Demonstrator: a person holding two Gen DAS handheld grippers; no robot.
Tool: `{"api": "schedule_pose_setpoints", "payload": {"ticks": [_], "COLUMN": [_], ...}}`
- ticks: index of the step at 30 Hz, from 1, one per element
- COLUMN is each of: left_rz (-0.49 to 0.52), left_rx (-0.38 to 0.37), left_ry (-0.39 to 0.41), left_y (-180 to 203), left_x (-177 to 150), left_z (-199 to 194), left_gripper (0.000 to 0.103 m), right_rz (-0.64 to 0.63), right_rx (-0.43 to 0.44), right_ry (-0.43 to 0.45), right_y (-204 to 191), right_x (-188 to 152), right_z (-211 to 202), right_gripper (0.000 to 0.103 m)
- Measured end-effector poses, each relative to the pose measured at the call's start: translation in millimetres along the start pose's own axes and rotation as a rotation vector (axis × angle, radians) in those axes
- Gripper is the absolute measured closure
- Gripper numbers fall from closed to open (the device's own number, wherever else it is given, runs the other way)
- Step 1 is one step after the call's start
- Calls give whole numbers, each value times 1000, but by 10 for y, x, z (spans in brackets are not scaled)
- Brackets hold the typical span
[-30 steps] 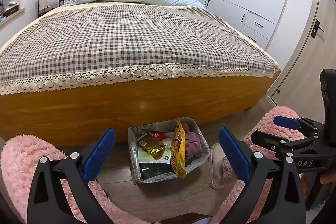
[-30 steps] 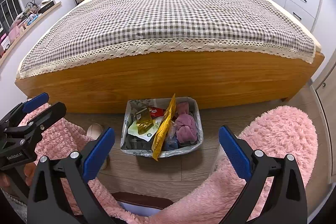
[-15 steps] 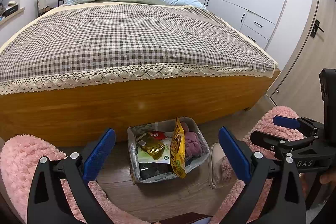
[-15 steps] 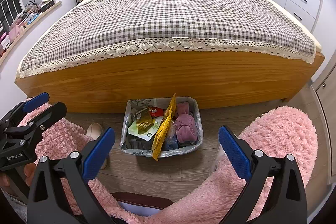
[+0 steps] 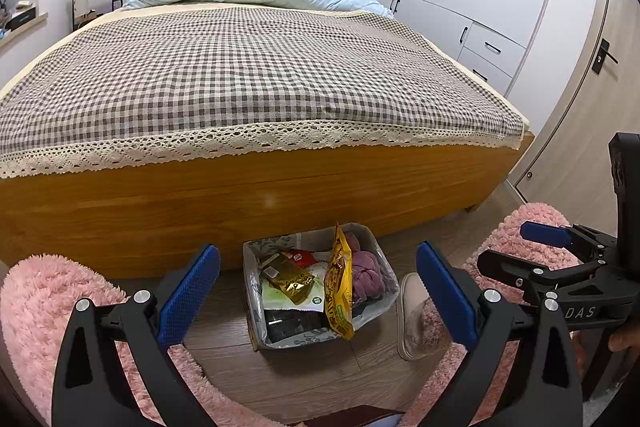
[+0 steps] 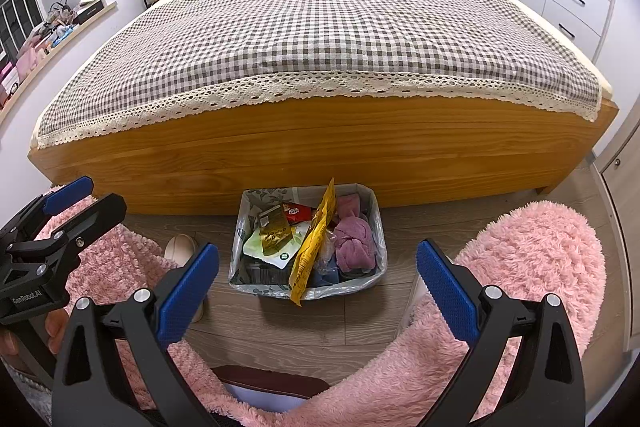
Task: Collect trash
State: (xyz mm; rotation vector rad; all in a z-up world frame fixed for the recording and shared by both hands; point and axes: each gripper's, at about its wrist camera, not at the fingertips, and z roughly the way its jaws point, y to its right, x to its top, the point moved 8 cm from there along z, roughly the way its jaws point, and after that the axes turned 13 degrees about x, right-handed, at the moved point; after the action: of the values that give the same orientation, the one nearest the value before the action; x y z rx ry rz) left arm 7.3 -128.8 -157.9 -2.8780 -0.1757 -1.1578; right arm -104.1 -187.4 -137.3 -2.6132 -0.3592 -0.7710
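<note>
Bed frame (image 6: 320,151): varnished wood, smooth, slight sheen. Bedcover (image 6: 320,27): woven checked cloth, lace-edged, matt. Rugs (image 6: 532,259): pink shaggy pile. Floor (image 6: 312,323): matt wood-grain boards. Bin (image 6: 240,227): glossy plastic liner; yellow wrapper (image 6: 312,251): shiny foil. Gripper pads (image 6: 444,287): blue, textured; arms, black matt plastic.

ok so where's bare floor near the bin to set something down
Bare wood floor lies just in front of the bin, bordered by the pink rugs either side. A slipper sits left of the bin. The bin itself is crowded with wrappers. The bed cover is bare too.
</note>
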Motion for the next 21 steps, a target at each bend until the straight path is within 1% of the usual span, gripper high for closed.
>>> {"api": "schedule_pose_setpoints", "payload": {"ticks": [10,14,21], "left_rz": [1,-5,0], "left_rx": [20,-1,14], "left_ry": [-1,-10,-24], "left_y": [-8,17,42], "left_x": [-4,-6,-43], "left_z": [0,12,46], "left_gripper": [8,8,8], "right_rz": [3,17,34], "right_rx": [1,9,21], "right_ry": [0,3,-13], "right_y": [-6,31,72], "right_x": [-15,-27,-65], "right_z": [4,13,77], "right_gripper": [8,8,8]}}
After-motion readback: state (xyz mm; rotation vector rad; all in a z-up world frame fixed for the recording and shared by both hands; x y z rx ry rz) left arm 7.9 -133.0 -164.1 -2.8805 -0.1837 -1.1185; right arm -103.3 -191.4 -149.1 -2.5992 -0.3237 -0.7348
